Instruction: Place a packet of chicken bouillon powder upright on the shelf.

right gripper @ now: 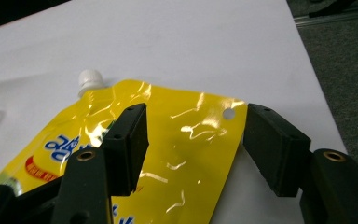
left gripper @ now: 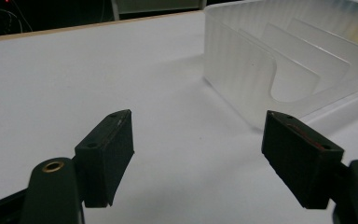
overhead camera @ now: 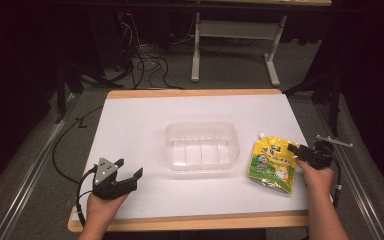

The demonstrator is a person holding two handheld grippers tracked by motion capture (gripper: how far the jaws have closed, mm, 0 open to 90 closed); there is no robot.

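Your right gripper stands with its jaws spread wide over the top corner of the yellow pouch, one jaw above the printed face, the other at the pouch's edge near the small punched hole. Nothing is pinched; the pads do not press on the foil. The pouch lies flat on the white table, just right of the clear plastic bin and apart from it, its white cap pointing away from you.

This looks like the reach before a pick-up. The next move, as I judge it, calls for you to lower the jaws around the pouch's edge and close them on the thin foil, which may slide or crumple, so take a firm bite near the top seam.

Your left gripper hovers open over bare table, near your edge, left of the bin and holding nothing.

The high view gives you the whole layout and the gap between pouch and bin. The right gripper view adds the punched hole and the foil's wrinkles. The left gripper view reveals the bin's inner dividers close up.
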